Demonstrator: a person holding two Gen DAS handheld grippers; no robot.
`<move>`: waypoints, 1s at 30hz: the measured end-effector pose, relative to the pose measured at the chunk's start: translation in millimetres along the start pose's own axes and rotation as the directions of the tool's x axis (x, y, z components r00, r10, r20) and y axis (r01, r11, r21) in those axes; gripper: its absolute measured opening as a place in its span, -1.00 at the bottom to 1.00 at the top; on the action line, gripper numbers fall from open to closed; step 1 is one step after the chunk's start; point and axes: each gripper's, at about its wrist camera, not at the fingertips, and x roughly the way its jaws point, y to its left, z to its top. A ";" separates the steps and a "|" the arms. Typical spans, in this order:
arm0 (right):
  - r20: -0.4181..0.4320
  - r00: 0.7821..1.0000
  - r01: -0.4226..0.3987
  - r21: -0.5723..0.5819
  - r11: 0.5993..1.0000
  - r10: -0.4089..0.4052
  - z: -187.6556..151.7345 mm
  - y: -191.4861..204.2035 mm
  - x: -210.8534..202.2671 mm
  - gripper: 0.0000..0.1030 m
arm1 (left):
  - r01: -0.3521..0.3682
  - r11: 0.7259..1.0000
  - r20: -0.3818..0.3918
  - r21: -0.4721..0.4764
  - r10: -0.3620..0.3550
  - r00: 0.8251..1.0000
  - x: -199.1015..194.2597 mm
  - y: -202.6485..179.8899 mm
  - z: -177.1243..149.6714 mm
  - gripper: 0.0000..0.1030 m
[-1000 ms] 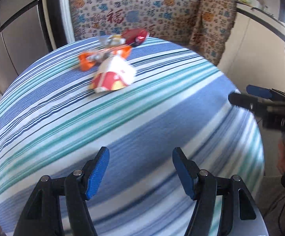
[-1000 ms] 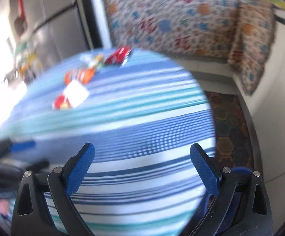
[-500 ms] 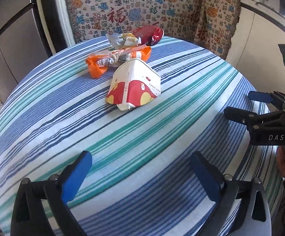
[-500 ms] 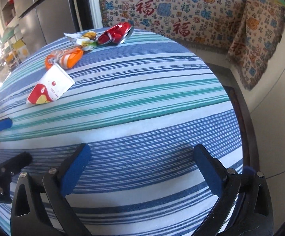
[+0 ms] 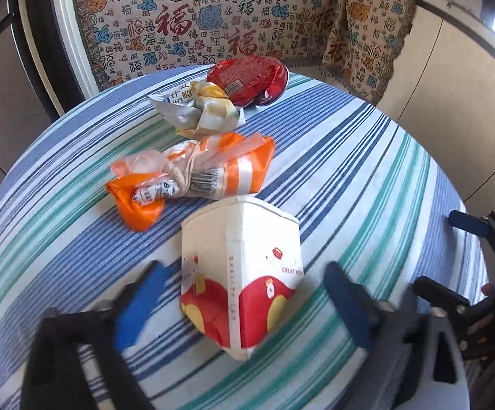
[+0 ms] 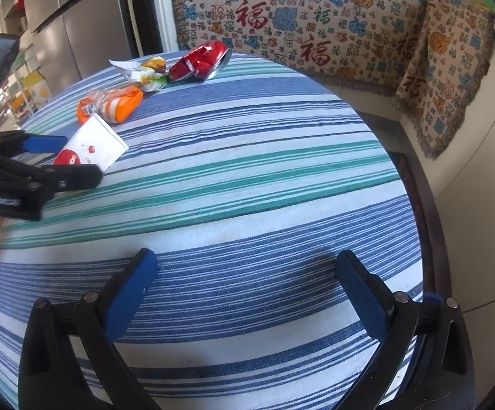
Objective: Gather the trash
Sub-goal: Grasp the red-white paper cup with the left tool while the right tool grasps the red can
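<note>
A white and red paper carton (image 5: 247, 239) lies on its side on the striped tablecloth (image 6: 247, 171). My left gripper (image 5: 242, 283) straddles it, its jaws closing, with a gap still showing between each blue pad and the carton. Beyond the carton lie an orange wrapper (image 5: 196, 174), a crumpled silver and yellow wrapper (image 5: 199, 109) and a crushed red package (image 5: 247, 78). My right gripper (image 6: 245, 259) stands open over bare cloth near the table's front edge, with nothing between its fingers.
The round table ends close to the right, above a patterned rug (image 6: 415, 184). A bench draped in patterned cloth (image 5: 213, 17) wraps behind the table. Grey cabinet doors (image 6: 76, 34) stand at the left.
My left gripper has moved forward until the carton lies between its fingers, after widening half a second ago and narrowing since. The right gripper came down slightly, then held still.
</note>
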 end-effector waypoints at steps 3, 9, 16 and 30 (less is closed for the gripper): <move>0.000 1.000 0.000 0.000 1.000 0.000 0.3 0.0 0.0 0.99 | 0.007 1.000 0.035 0.024 -0.008 0.999 -8.8 -6.3 -6.6 -0.47; 0.000 1.000 0.000 -0.001 1.000 0.000 0.1 0.3 -0.3 0.99 | -0.045 0.998 0.067 -0.042 0.048 0.997 -41.4 -1.7 -51.5 -0.66; -0.001 1.000 0.000 -0.001 1.000 0.000 2.3 0.3 1.4 0.99 | -0.144 0.966 0.093 -0.215 0.167 0.981 -79.2 34.1 -101.3 0.10; -0.002 0.994 -0.109 -0.035 0.993 0.109 19.6 3.0 4.7 0.99 | -0.174 0.955 0.079 -0.239 0.198 0.977 -67.7 42.9 -108.8 0.51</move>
